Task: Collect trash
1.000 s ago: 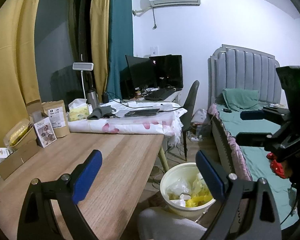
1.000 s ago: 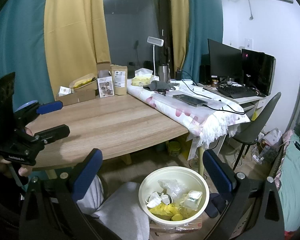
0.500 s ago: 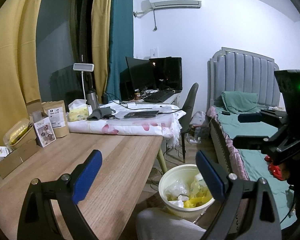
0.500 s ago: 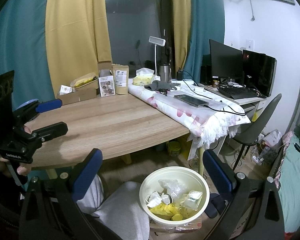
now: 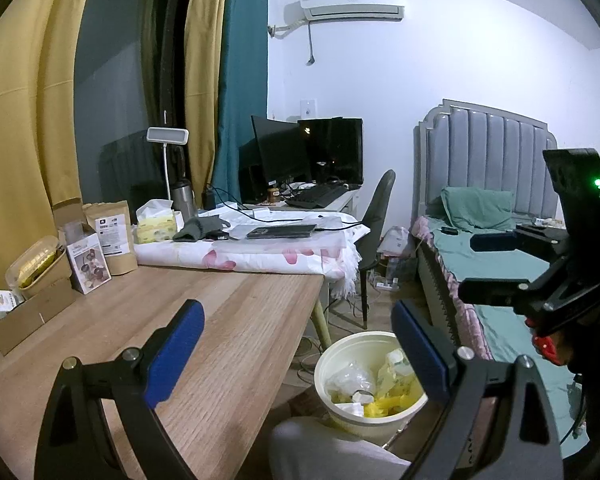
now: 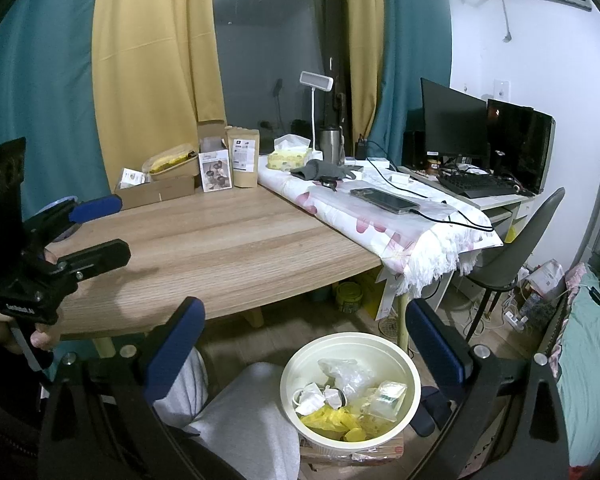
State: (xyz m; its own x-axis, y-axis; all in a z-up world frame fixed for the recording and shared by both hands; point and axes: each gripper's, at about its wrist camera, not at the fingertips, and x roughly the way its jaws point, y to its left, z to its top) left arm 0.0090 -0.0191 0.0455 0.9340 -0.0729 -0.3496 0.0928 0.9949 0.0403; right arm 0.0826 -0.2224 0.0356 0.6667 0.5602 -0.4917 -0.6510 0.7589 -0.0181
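A cream waste bin [image 5: 352, 338] [image 6: 300, 360] stands on the floor beside the wooden table [image 5: 240, 320] [image 6: 220, 248]. It holds crumpled plastic, paper and yellow wrappers [image 5: 372, 380] [image 6: 348, 400]. My left gripper [image 5: 298, 352] is open over the table's near edge with nothing between its blue pads. It also shows at the left of the right wrist view [image 6: 112, 230]. My right gripper [image 6: 306, 346] is open above the bin, holding nothing. In the left wrist view the right gripper [image 5: 480, 266] shows at the right.
Brown pouches and boxes [image 6: 220, 168] line the table's far edge. A floral cloth [image 6: 380, 216] carries a phone, cables and a tissue box. A grey chair [image 6: 512, 252], a desk with monitors [image 5: 308, 152] and a bed [image 5: 500, 248] stand beyond. A person's grey-clad knee [image 6: 244, 408] is beside the bin.
Both views have shifted only slightly. Both grippers stay open and hold nothing.
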